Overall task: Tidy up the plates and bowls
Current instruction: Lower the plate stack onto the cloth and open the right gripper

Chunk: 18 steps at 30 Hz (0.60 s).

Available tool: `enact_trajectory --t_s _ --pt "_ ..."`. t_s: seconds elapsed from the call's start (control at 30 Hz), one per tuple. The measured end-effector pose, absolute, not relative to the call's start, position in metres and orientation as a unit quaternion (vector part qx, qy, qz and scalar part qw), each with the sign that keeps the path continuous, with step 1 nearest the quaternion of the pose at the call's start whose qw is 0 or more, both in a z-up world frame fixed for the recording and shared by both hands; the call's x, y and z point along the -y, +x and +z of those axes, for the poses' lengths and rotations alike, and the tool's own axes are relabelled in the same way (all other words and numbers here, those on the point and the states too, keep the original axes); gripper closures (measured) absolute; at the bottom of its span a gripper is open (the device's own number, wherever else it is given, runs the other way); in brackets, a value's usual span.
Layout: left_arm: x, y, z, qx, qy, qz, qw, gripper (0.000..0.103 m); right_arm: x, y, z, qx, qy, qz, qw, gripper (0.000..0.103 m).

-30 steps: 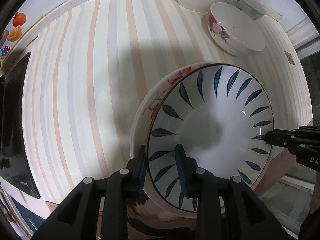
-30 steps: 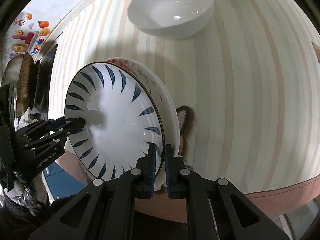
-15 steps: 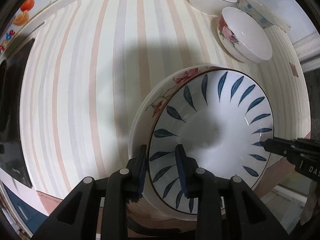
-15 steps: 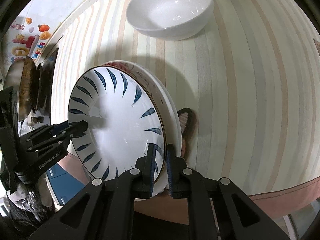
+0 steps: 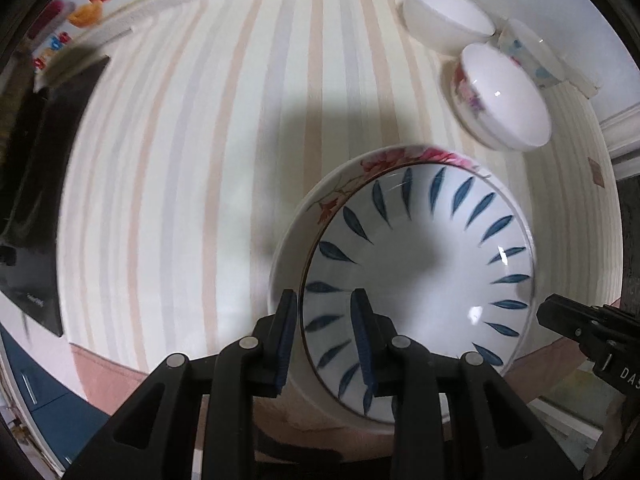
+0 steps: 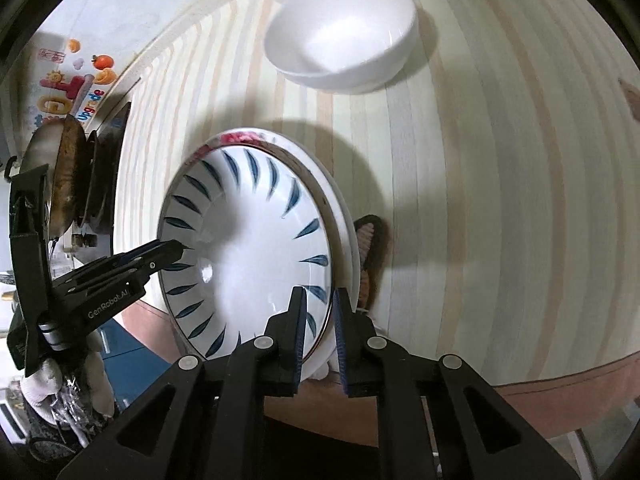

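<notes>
Blue-leaf plate [image 5: 420, 280] nested in floral plate [image 5: 296, 248]; left gripper [image 5: 325, 344] clamps both rims, right gripper [image 6: 320, 336] opening around them. 3 bowls [image 5: 500, 96] upper right unsorted.

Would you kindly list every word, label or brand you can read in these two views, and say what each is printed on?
"GenRobot.AI": on the left gripper, seen in the right wrist view.
"DAS", cut off at the frame's edge: on the right gripper, seen in the left wrist view.
Colourful wall sticker: letters too distorted to read.
Black appliance: small print, too blurred.
</notes>
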<state>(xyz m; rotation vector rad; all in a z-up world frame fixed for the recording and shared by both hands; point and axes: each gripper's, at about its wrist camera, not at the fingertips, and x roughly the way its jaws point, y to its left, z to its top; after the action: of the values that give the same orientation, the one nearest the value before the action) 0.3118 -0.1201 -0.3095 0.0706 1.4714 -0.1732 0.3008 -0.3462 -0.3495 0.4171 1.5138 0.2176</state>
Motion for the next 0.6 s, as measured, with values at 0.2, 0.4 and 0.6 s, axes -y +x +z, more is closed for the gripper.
enact_trajectory --t_s 0.2,0.4,0.6 --pt "0.121 0.282 -0.259 -0.629 0.044 -0.084 0.772 0.077 0.334 0.281 -0.304 -0.653 0.155 0.087 0.736 0.071" --pt "0.114 0.251 -0.209 -0.591 0.051 -0.106 0.798 0.075 0.316 0.249 -0.254 -0.623 0.137 0.08 0.766 0.057" --pt "0.103 0.222 -0.171 -0.566 0.052 -0.129 0.813 0.065 0.297 0.209 -0.201 -0.588 0.119 0.071 0.797 0.042"
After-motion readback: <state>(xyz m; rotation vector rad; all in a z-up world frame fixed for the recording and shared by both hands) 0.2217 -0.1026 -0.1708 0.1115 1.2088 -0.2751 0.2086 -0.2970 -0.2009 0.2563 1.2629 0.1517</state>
